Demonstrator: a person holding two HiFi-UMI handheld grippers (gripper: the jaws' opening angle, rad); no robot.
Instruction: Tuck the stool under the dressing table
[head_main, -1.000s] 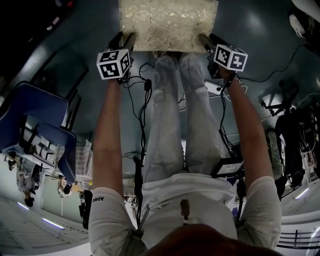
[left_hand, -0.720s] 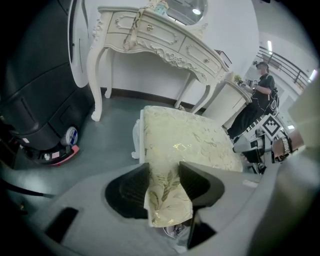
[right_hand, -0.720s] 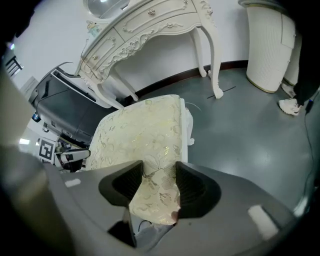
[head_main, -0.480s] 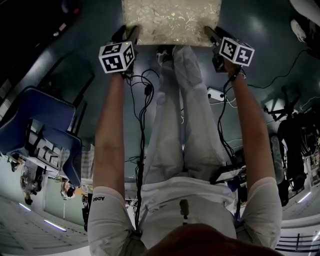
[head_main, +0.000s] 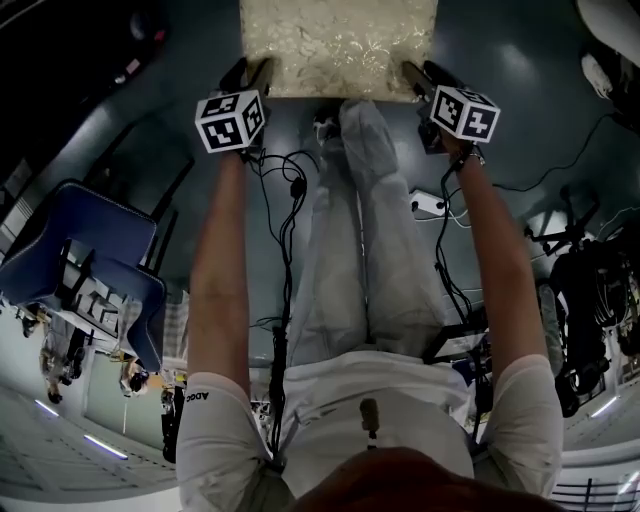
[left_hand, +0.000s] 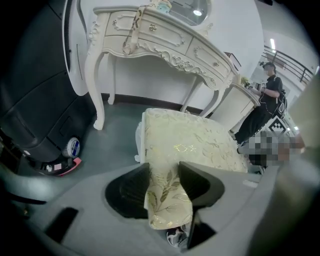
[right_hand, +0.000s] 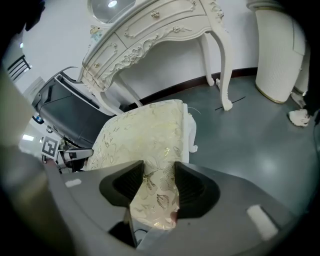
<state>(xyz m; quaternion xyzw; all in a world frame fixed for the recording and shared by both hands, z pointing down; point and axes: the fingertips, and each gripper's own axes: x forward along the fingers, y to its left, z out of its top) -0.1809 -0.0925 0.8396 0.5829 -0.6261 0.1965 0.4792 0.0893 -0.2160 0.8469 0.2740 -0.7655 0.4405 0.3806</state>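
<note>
Head view: pinched the stool (head_main: 338, 45) at its two near corners with the left hand-held gripper (head_main: 250, 74) and the right hand-held gripper (head_main: 415, 76).

Left gripper view: stood on the floor (left_hand: 105, 145) before the dressing table (left_hand: 165, 35), not under yet.

Right gripper view: just squeezed tighter on soft padding; probably stiff and heavy beneath.

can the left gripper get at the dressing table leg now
Probably not: the left gripper is shut on a cushion corner of the stool, and the dressing table leg stands apart, further ahead.
</note>
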